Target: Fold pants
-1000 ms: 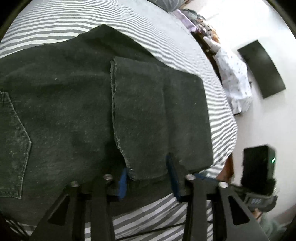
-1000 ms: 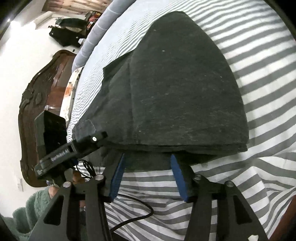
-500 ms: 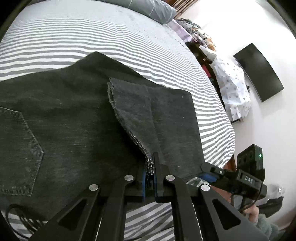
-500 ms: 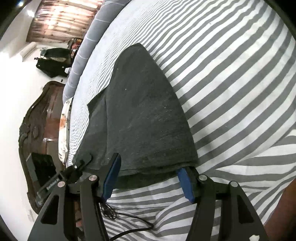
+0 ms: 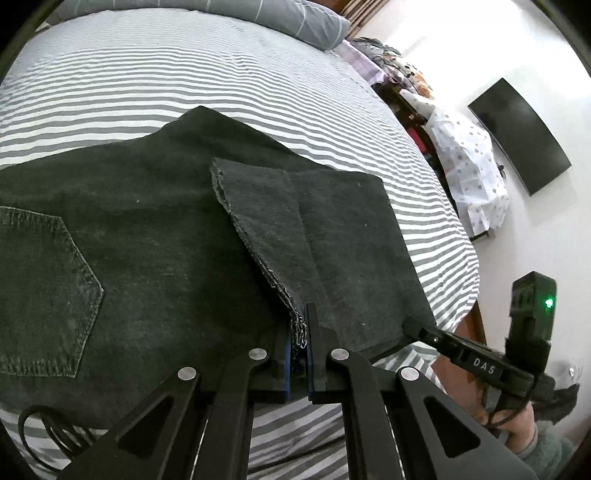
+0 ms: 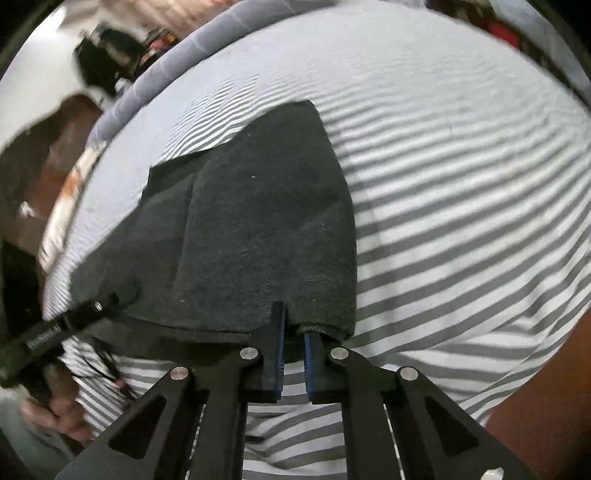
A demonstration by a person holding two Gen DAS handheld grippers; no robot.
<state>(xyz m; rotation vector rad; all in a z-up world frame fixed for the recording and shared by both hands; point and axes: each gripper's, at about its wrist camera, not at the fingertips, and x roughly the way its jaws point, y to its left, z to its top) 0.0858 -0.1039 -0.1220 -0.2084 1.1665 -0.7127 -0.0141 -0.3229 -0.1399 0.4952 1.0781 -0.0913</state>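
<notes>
Dark pants [image 5: 155, 258] lie partly folded near the striped bed's [image 5: 184, 74] front edge, legs doubled over, both left tongs [image 5: 300, 332] and right tongs [image 6: 293, 332] pinching their near hem, another fold apparently remaining.

Left gripper [image 5: 300, 325] is pinching the frayed hem of the dark pants [image 5: 155, 240], folded leg lying over the seat w/ back pocket [image 5: 44, 291] at left. Right gripper [image 5: 417, 328] is touching the fold's near-right corner. Pants are lying on striped bedsheet [image 5: 221, 74]; pillow [image 5: 258, 18] at top, TV [image 5: 517, 136] on wall at right.
</notes>
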